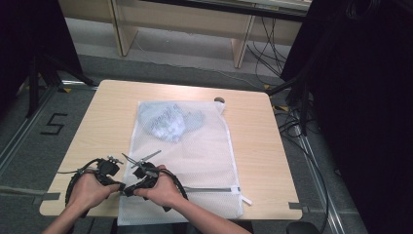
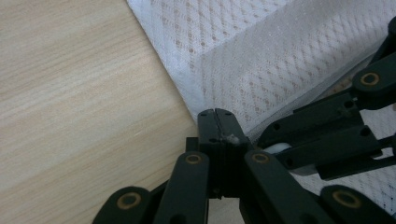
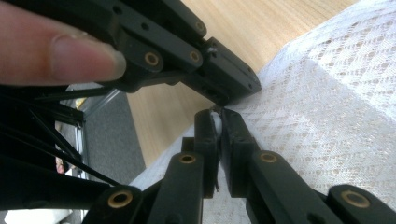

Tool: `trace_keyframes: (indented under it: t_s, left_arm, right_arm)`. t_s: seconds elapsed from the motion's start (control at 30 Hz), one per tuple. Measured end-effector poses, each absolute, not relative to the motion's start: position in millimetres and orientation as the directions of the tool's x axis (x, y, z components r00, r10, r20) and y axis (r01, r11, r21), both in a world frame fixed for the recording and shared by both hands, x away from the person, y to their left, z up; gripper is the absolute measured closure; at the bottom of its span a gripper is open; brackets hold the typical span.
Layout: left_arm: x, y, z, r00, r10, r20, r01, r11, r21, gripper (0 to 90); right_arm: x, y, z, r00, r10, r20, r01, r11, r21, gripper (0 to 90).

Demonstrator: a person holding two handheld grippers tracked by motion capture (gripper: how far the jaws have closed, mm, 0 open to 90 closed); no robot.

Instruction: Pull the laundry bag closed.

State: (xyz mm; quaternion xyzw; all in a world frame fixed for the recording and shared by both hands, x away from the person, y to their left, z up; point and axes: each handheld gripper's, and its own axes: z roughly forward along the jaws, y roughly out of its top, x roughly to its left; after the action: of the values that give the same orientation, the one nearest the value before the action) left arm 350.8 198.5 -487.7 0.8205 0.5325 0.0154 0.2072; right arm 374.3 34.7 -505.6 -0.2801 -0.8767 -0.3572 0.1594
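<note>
1. Left gripper (image 2: 216, 113): jaws pressed together on the left edge of the white mesh bag (image 2: 280, 60), near its close corner; the fabric rises into a ridge from the pinch.
2. Right gripper (image 3: 217, 112): jaws clamped on a bit of the same mesh (white shows between the pads), tip to tip with the left gripper.
3. Both hands sit at the table's (image 1: 107, 122) near left edge; bare wood lies open to the left, the bag's flat body to the right.
4. Bag: a long rectangle of diamond-patterned netting, long axis running away from the person, its near end overhanging the table edge; a grey zip crosses that end.
5. A crumpled pale garment (image 1: 170, 122) shows through the mesh at the far end.
</note>
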Motion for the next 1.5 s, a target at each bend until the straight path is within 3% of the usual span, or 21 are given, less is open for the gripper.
trace_keyframes:
  t_s: [0.4,0.43,0.57,1.5]
  left_arm:
    - [348.0,193.3,-488.6,0.434,0.885,-0.17,0.857,-0.347,0.38,90.0]
    - [350.1,194.3,-487.4,0.488,0.864,-0.126,0.828,-0.412,0.381,90.0]
    - [349.7,190.3,-486.0,0.519,0.85,-0.086,0.81,-0.457,0.368,90.0]
    - [345.4,185.0,-486.5,0.557,0.83,-0.04,0.776,-0.502,0.381,90.0]
  right_arm:
    - [375.4,35.5,-510.3,-0.751,0.385,0.536,0.652,0.56,0.511,86.7]
    - [374.4,35.3,-509.7,-0.738,0.4,0.543,0.667,0.554,0.498,86.8]
    - [371.0,32.0,-509.9,-0.736,0.429,0.523,0.673,0.549,0.496,86.9]
    - [369.1,19.4,-499.6,-0.697,0.485,0.528,0.715,0.524,0.462,87.1]
